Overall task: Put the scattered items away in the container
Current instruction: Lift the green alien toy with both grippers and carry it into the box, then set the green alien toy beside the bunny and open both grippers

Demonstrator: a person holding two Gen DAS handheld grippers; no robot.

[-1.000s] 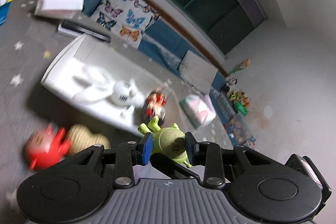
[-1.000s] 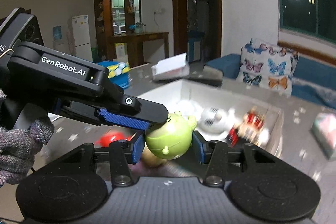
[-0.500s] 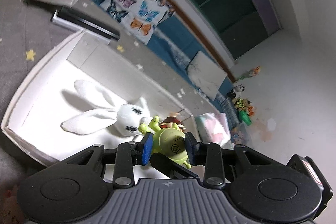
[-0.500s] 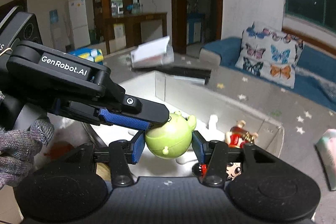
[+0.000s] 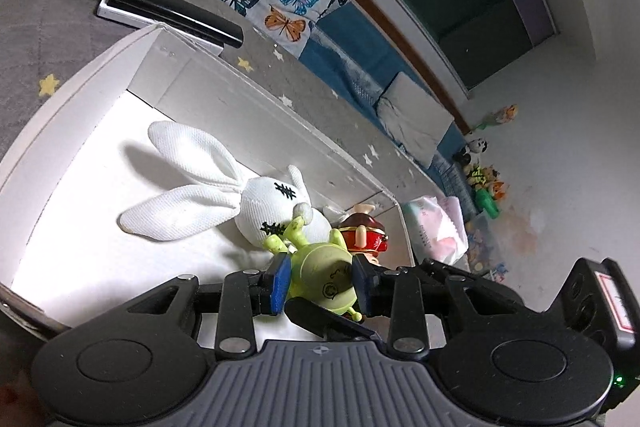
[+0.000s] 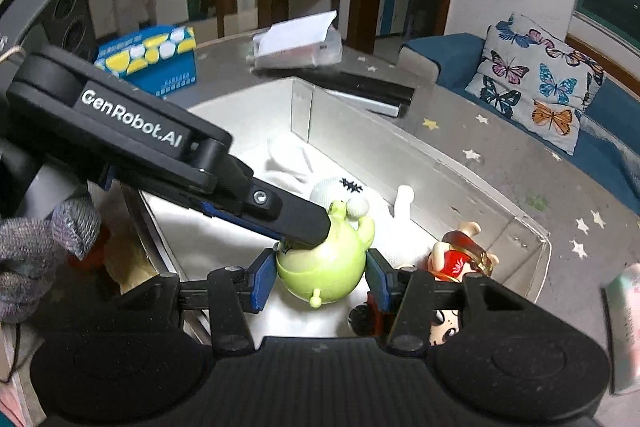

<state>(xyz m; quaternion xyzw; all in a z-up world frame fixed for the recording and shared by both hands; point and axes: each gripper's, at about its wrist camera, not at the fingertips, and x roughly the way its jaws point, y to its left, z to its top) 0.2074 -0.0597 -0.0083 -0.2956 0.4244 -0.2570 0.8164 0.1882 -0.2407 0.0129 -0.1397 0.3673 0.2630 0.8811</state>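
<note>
Both tongs, left (image 5: 320,285) and right (image 6: 320,277), clamp the green toy (image 6: 326,267) over the white box (image 6: 460,163), poised for dropping it inside

Red-robed doll (image 6: 456,259) lower right of the right wrist view, legs hidden behind the right hand-held gripper (image 6: 321,277), white fabric rabbit (image 6: 336,189) partly covered by the left hand-held gripper (image 6: 308,231), pale pink-green packet (image 6: 626,323) cut by the right edge, small blurred toys (image 5: 486,183) at the wall in the left wrist view.
</note>
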